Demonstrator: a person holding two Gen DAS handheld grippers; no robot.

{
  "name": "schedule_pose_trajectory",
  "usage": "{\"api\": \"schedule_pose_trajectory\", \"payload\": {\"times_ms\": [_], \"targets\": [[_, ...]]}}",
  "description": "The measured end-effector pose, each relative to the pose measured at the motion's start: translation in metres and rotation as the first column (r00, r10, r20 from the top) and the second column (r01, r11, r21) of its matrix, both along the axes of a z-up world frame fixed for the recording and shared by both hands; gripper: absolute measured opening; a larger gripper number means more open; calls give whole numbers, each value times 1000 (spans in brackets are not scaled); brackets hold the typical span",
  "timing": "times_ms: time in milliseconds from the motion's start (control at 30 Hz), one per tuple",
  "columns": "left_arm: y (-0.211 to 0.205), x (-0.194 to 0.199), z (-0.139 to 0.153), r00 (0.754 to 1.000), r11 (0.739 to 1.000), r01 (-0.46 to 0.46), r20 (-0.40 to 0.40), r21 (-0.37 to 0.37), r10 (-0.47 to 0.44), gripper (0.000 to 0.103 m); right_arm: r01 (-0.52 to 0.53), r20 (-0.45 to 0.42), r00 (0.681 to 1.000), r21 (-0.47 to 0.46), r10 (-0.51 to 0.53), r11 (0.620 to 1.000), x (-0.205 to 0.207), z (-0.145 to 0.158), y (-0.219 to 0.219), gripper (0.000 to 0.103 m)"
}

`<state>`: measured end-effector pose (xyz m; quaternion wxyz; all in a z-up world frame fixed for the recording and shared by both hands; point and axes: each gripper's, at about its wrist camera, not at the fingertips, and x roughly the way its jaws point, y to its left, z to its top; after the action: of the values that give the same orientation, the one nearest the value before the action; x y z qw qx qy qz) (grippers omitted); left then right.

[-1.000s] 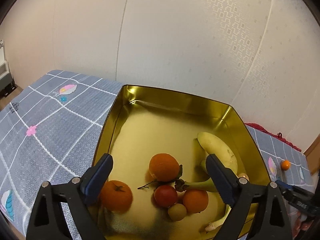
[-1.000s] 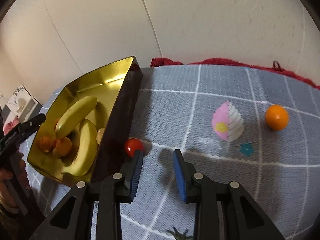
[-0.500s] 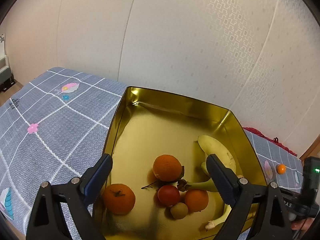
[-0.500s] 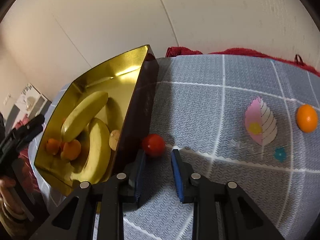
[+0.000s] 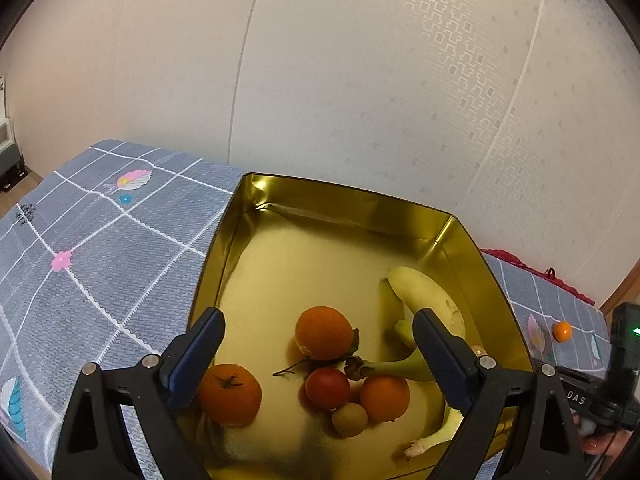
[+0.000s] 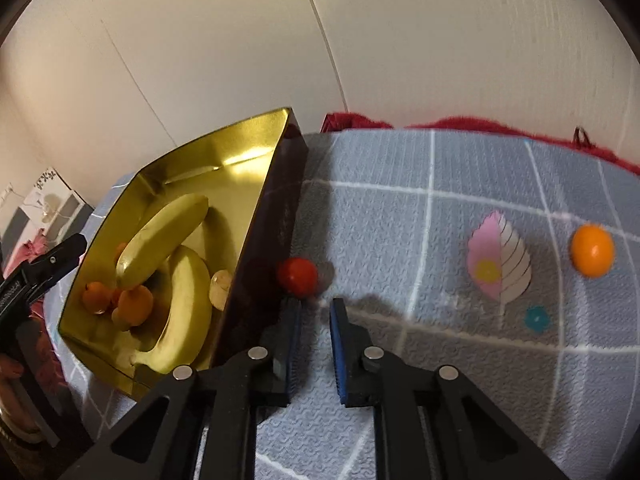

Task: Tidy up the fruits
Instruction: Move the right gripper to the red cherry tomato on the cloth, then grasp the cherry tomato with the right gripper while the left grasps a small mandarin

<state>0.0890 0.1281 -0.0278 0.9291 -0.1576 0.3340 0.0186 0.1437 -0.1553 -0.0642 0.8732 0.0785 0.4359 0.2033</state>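
A gold tin box holds two bananas, several oranges, a red tomato and a small brown fruit. My left gripper hangs open above the box with nothing between its fingers. A small red tomato lies on the blanket against the box's dark outer wall. My right gripper is open, its fingertips just short of that tomato. A loose orange sits on the blanket at the far right.
The grey checked blanket carries a pink leaf print. A red cloth lies along the wall at the back. A white box stands at the far left. A hand holds the other gripper's handle.
My right gripper has shifted left and closer to the small red tomato, with its fingers narrowed. The left gripper has risen a little above the box and stays open.
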Motion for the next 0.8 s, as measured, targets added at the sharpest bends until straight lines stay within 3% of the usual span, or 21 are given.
{"api": "schedule_pose_trajectory", "payload": {"times_ms": [67,400,567,800], "targets": [[-3,0,0,1000,1000,6,0,7,-6,96,5,-6,1000,-4,-5,1000,3,-1,1,29],[1,-2,0,1000,1000,6,2,18,-6,96,-106,13,994,15,106,994,29,-4,5,31],[9,0,-2,1000,1000,-9,-9,9,10,96,-75,-33,996,91,79,993,36,-13,-1,25],[6,1,-3,1000,1000,-7,-14,0,7,96,-31,-32,999,48,33,998,22,-10,-4,25]]}}
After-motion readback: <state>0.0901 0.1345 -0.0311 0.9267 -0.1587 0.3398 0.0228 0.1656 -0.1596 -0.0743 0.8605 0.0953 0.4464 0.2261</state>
